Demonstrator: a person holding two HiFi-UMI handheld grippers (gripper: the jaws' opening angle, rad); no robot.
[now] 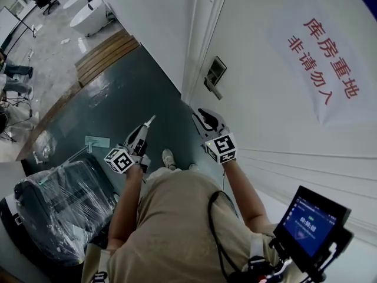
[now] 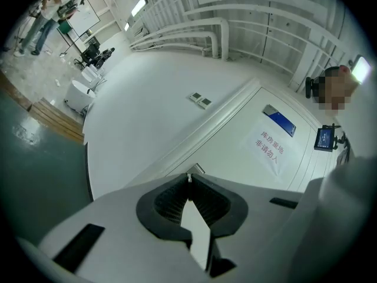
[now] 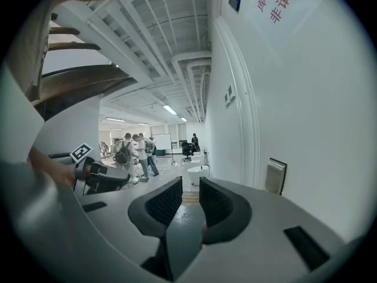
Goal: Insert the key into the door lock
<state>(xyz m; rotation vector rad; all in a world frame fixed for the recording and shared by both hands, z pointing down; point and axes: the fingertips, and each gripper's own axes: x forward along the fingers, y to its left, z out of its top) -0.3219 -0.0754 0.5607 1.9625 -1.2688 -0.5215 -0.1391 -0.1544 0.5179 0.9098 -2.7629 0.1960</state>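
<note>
One small silvery sliver, most likely the key (image 2: 189, 177), pokes from the tip of the left gripper (image 2: 189, 184), whose fingers are pressed together on it. It is too small to show teeth or shape. It is held out in front of the white door (image 1: 277, 58), well apart from the door lock (image 1: 214, 75). To do this well, keep the grip firm, bring the key level and square to the lock, and line it up before pushing; no keyhole can be made out yet. The right gripper (image 3: 187, 202) hangs near the door, its fingers apart and empty.
</note>
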